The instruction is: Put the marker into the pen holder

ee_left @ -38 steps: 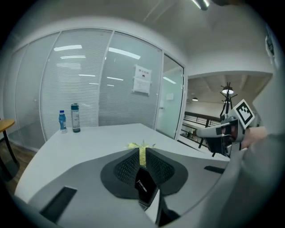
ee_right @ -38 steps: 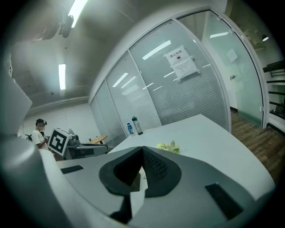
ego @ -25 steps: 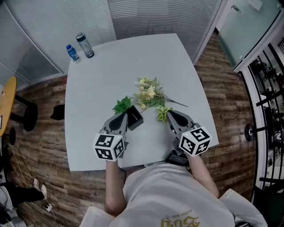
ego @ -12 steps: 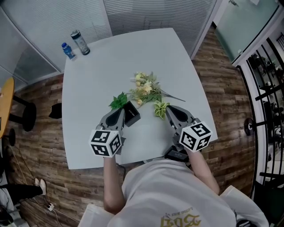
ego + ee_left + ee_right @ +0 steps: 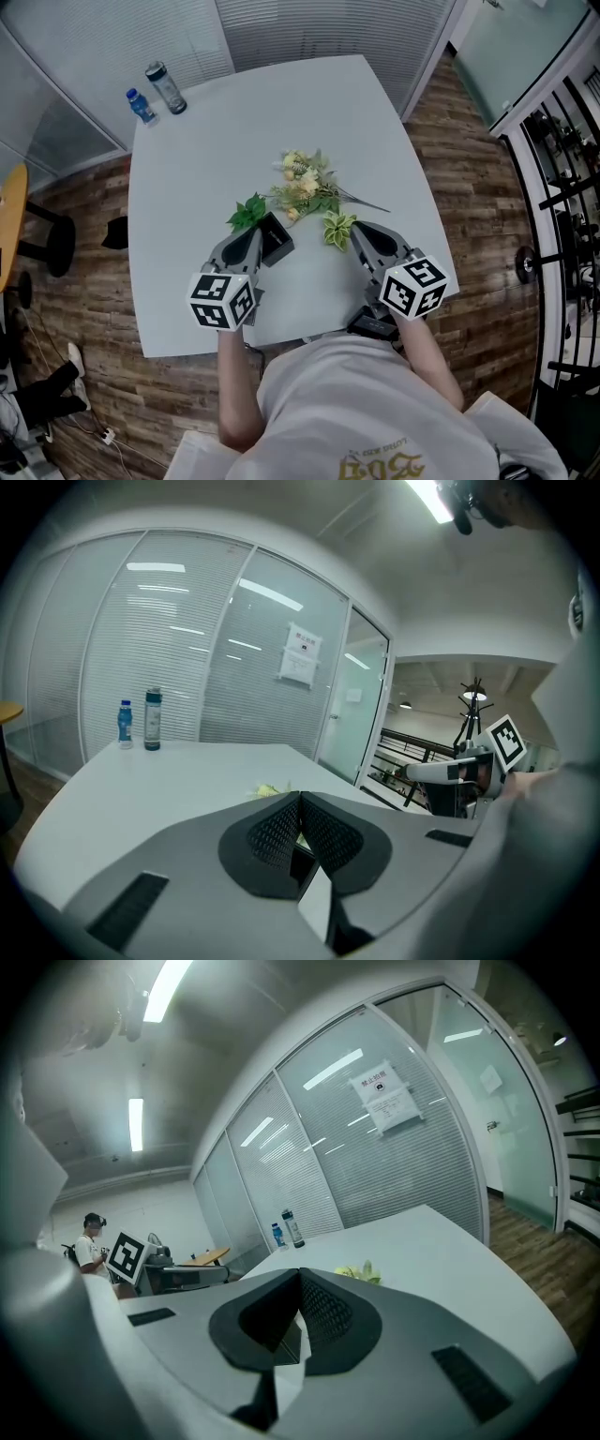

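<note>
No marker shows in any view. The black square pen holder [image 5: 276, 238] stands open-topped on the white table [image 5: 206, 159], near its front. My left gripper [image 5: 255, 236] rests just left of the holder, its tips close beside it, jaws shut with nothing between them [image 5: 300, 797]. My right gripper [image 5: 359, 232] lies to the right of a small green leaf sprig [image 5: 338, 228]. Its jaws meet at the tip and hold nothing [image 5: 298, 1274].
A bunch of artificial flowers [image 5: 305, 190] and a green leaf [image 5: 247, 212] lie behind the holder. Two bottles [image 5: 165, 87] stand at the table's far left corner. A chair [image 5: 14, 225] stands on the wood floor at the left. Glass walls ring the table.
The head view has shifted slightly. Both grippers stay where they were, still shut.
</note>
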### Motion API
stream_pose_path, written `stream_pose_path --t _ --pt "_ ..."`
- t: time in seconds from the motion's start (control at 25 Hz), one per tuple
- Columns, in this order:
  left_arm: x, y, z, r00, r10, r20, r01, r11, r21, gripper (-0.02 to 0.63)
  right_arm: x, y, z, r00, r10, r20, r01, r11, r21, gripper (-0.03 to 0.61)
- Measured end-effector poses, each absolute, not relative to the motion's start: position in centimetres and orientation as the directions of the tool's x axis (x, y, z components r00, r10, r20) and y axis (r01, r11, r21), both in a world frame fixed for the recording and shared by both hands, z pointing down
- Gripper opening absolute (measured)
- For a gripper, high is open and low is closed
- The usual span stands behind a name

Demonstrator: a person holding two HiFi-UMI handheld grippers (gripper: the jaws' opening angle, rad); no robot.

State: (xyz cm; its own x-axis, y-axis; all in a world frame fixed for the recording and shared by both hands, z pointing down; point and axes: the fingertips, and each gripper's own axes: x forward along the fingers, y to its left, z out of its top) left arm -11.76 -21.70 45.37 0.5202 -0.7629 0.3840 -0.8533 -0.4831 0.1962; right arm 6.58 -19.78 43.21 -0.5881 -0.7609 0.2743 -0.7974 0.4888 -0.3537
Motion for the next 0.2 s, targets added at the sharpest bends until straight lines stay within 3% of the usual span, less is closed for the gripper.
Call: stream_pose_path --t 0.2 --pt "-11.83 -22.11 45.75 0.515 -0.765 0.387 -0.856 -0.477 0.198 0.012 6.86 -20.14 43.54 -0.583 -0.764 0.278 -0.801 0.481 -0.358 0.015"
